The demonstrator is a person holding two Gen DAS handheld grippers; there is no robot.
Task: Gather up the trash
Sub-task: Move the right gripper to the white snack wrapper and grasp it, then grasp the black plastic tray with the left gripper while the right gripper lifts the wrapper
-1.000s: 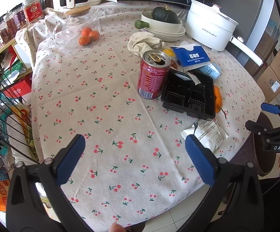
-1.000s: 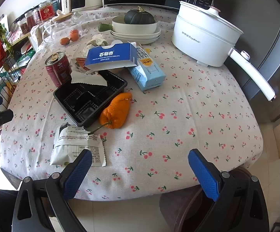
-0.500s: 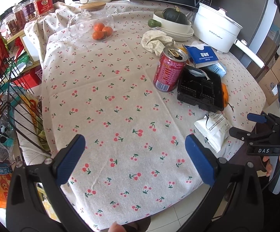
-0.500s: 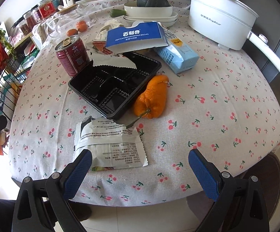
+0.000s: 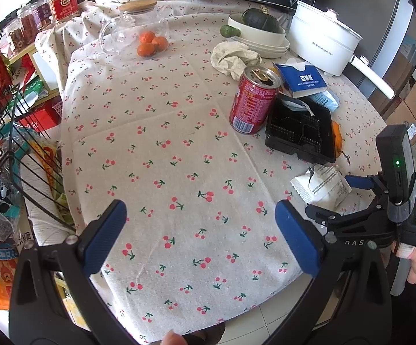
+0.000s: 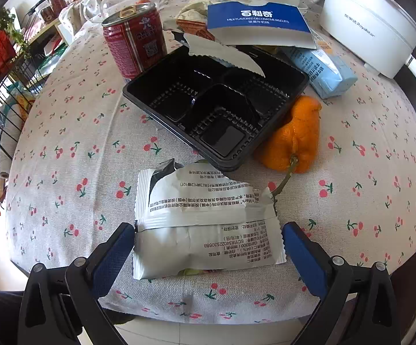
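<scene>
Right gripper now stands much closer to the table edge than a second ago. The torn white wrapper, formerly well ahead and to its left, lies between its spread blue pads, near edge level with the tips. Left gripper, jaws wide as before, has drawn back from the can and turned rightward.
</scene>
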